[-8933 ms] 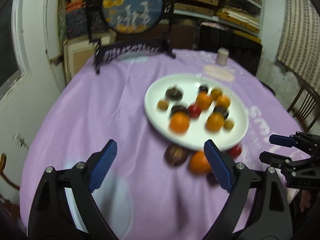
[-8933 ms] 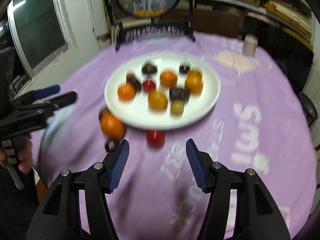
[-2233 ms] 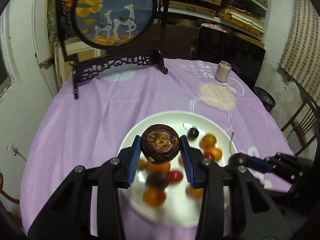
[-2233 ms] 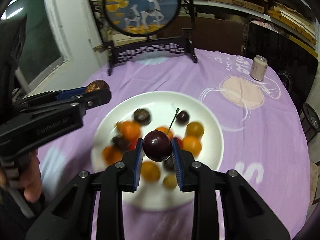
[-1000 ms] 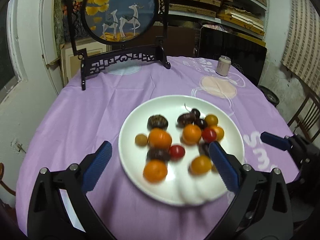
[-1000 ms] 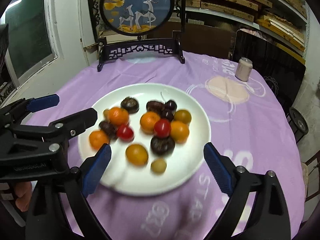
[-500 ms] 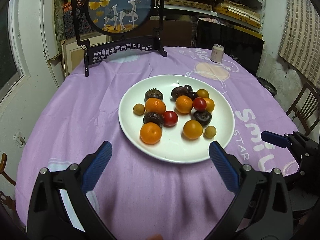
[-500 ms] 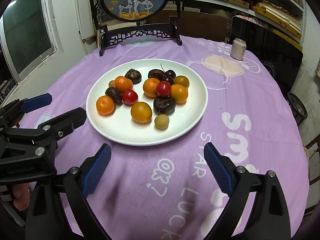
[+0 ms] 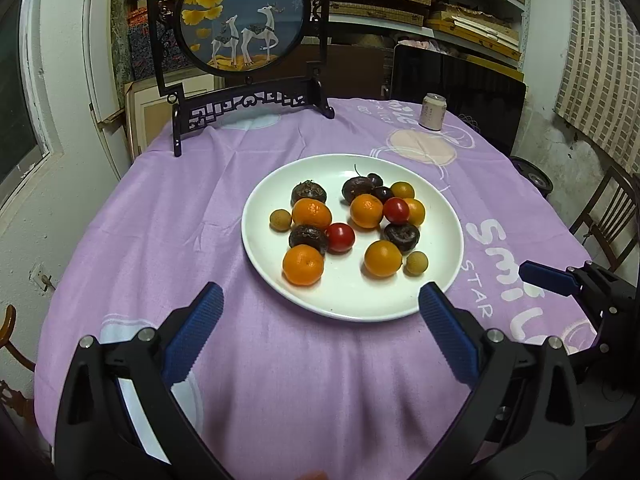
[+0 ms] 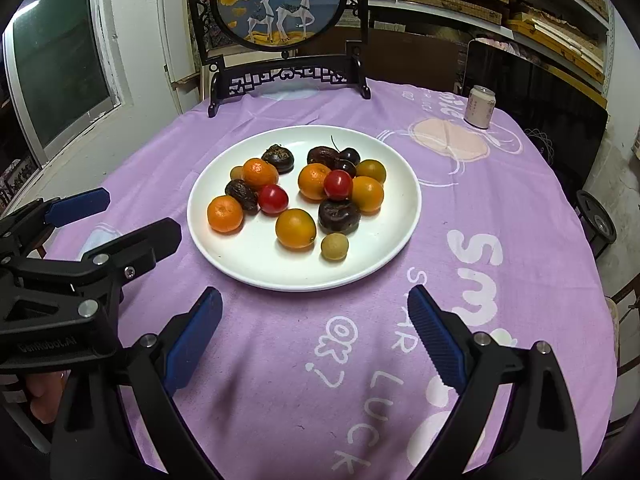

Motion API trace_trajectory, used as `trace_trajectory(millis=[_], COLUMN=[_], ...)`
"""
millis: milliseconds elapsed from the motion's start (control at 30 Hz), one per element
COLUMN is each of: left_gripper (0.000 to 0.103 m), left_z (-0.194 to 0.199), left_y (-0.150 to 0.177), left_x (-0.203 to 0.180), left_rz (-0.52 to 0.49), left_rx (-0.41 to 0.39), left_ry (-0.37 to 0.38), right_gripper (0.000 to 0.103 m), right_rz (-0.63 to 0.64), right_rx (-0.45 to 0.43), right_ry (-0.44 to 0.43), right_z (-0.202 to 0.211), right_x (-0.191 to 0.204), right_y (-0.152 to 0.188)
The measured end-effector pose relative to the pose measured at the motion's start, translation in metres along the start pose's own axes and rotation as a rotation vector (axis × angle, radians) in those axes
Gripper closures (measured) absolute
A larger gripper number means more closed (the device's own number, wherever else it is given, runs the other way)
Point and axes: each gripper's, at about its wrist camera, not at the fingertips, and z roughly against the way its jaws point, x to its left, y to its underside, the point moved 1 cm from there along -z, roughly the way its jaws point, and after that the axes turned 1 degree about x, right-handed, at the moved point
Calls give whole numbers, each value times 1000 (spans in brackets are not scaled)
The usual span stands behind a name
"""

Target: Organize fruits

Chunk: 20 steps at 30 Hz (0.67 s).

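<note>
A white plate [image 9: 352,300] [image 10: 248,256] sits on the purple tablecloth and holds several fruits: oranges [image 9: 303,265] [image 10: 296,228], red tomatoes [image 9: 340,237] [image 10: 273,199], dark passion fruits [image 9: 402,236] [image 10: 339,216], small longans [image 9: 417,263] [image 10: 335,246] and dark cherries [image 9: 375,179]. My left gripper [image 9: 320,340] is open and empty, in front of the plate's near edge. My right gripper [image 10: 312,332] is open and empty, also just short of the plate. Each gripper shows in the other's view, the right one [image 9: 560,280] and the left one [image 10: 104,220].
A framed round deer picture on a black stand [image 9: 244,40] [image 10: 280,12] stands at the table's back edge. A small can [image 9: 433,111] [image 10: 480,112] stands back right. A wooden chair [image 9: 608,208] is at the right. Shelves and a window surround the round table.
Both grippers released their fruits onto the plate, opened wide and pulled back toward the table's near edge. In the last half second they barely moved.
</note>
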Motion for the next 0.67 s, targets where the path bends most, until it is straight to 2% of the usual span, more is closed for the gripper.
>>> trace_trajectory(millis=[667], left_gripper=[2], left_z=[0], left_y=[3], left_x=[0], left_rz=[1], left_rx=[11], left_ry=[-6], right_gripper=[9], right_rz=[-6], right_rx=[5], right_ry=[-11], right_z=[0], right_x=[2], right_y=[1])
